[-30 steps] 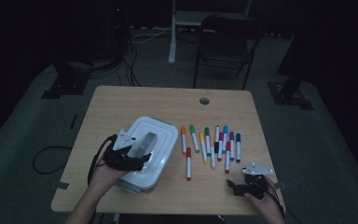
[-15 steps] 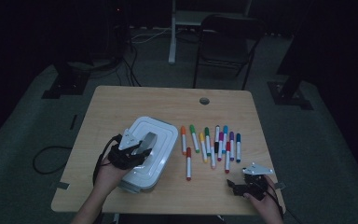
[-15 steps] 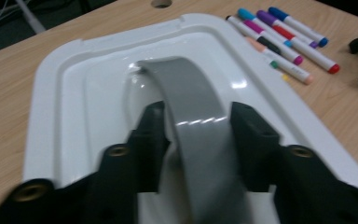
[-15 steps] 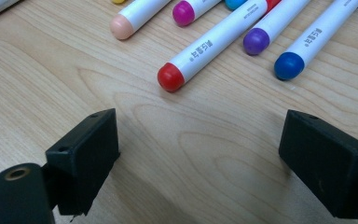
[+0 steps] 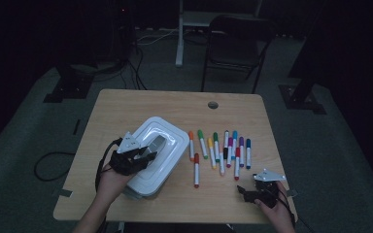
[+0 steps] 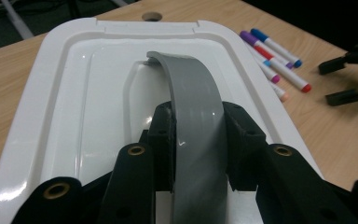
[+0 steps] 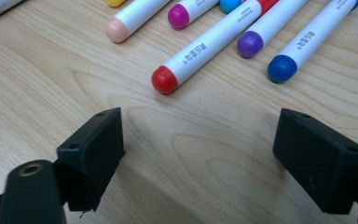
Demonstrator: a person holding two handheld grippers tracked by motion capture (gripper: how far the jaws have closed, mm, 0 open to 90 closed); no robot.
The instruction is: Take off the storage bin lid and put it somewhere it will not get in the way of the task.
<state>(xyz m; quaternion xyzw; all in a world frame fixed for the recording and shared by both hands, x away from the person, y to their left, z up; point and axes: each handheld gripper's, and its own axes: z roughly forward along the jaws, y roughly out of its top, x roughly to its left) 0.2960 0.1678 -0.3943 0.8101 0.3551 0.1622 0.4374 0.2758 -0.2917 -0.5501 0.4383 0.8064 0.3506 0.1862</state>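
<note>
Dim grey carpet is surrounding the light wooden table (image 5: 126, 111). Near its left front, the white plastic lidded box (image 5: 167, 136) is sitting; the left gripper (image 6: 198, 140) is clamping its grey curved handle (image 6: 191, 88). The right gripper (image 7: 198, 154) is hovering unclenched, jaws just narrowing, before the coloured markers (image 5: 221, 150).
</note>
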